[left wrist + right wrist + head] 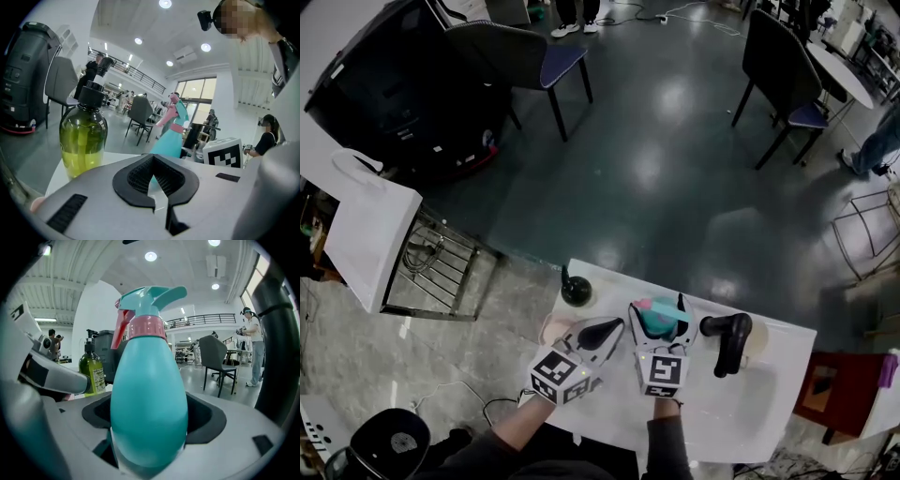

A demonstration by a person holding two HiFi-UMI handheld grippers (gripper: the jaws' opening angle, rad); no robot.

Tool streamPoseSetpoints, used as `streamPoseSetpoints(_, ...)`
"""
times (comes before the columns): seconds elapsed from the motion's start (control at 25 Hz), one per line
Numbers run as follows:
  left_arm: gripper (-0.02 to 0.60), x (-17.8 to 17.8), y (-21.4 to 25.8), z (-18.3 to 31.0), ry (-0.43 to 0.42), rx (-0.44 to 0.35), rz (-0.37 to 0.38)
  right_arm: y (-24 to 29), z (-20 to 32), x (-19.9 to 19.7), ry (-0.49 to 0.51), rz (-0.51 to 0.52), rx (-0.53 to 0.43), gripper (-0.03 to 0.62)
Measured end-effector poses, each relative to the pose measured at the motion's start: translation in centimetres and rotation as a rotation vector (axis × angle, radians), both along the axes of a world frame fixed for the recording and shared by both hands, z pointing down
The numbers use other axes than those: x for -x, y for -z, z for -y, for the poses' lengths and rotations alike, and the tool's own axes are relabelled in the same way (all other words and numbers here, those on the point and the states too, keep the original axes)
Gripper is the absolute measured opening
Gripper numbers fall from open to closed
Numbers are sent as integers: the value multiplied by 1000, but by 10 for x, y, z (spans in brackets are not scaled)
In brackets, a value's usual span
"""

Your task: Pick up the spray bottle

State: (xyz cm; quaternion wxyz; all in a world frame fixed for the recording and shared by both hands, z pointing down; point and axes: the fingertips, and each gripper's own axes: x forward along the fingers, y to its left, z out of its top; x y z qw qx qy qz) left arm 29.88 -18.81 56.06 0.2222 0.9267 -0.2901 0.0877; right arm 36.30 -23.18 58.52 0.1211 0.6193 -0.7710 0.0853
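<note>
One spray bottle [149, 376] in right claw [149, 404], one green bottle [83, 140], perhaps soap.

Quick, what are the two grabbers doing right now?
Left gripper: closed, holding nothing.
Right gripper: closed on the spray bottle.
</note>
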Motion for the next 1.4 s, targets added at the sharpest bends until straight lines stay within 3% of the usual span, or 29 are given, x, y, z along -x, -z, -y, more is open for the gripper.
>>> streamPoseSetpoints(0.52,3,1,-3,3,6,20,-11,0,3,3,39,-7,-15,391)
streamPoseSetpoints(1.4,3,29,34,-9,-40,10,-85,62,-23,4,-89,-1,-100,390)
